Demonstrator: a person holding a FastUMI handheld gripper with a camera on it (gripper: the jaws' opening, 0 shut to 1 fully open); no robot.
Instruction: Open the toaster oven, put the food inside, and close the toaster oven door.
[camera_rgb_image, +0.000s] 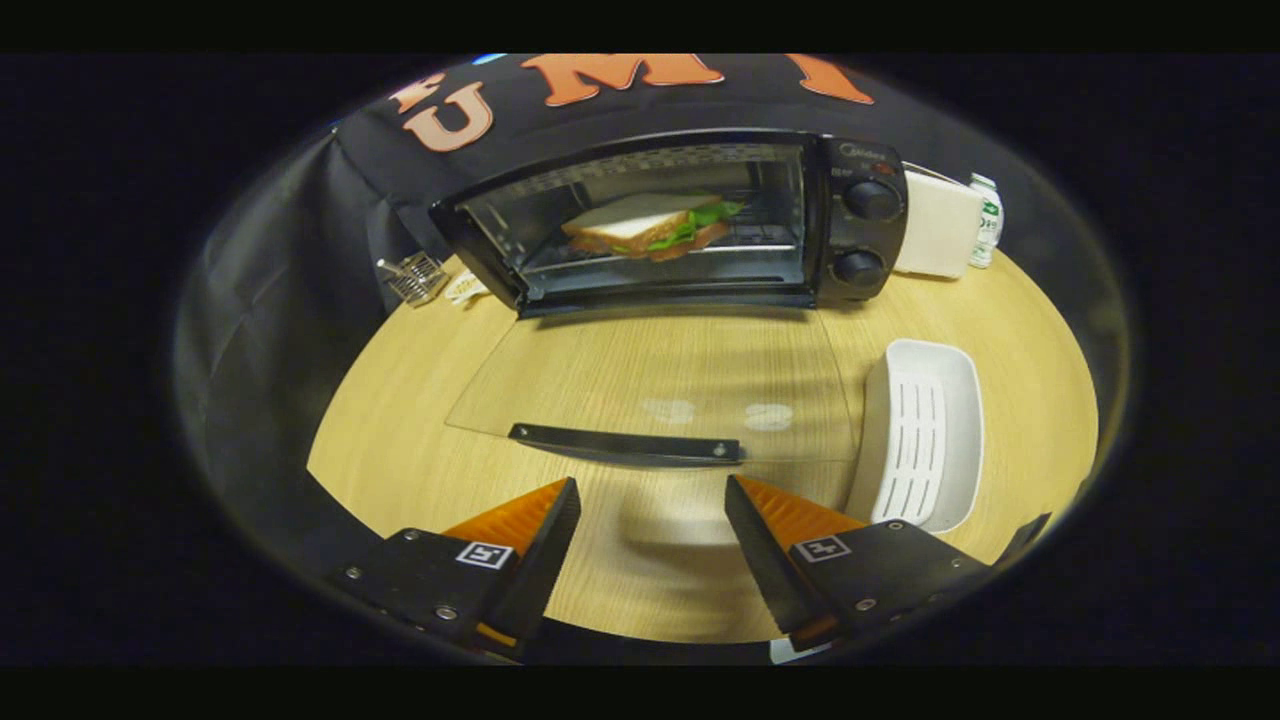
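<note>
Off to the left beyond your fingers there's a small wire rack thing (413, 276) by the cloth wall, shiny metal grid. Straight ahead is the toaster oven (680, 225), boxy black with two round knobs (868, 232) on its right side. Its glass door (650, 385) is dropped flat on the pale woodgrain table (400, 440), see-through, with a dark bar handle (625, 445) along the near edge, just ahead of your fingertips. The sandwich (650, 225), white bread with green leaf, sits inside on the wire shelf, well beyond you. Your gripper (652, 500) is spread wide, holding nothing, bare table between the fingers. To the right, a white slotted plastic tray (925, 430) lies near the door's edge.
</note>
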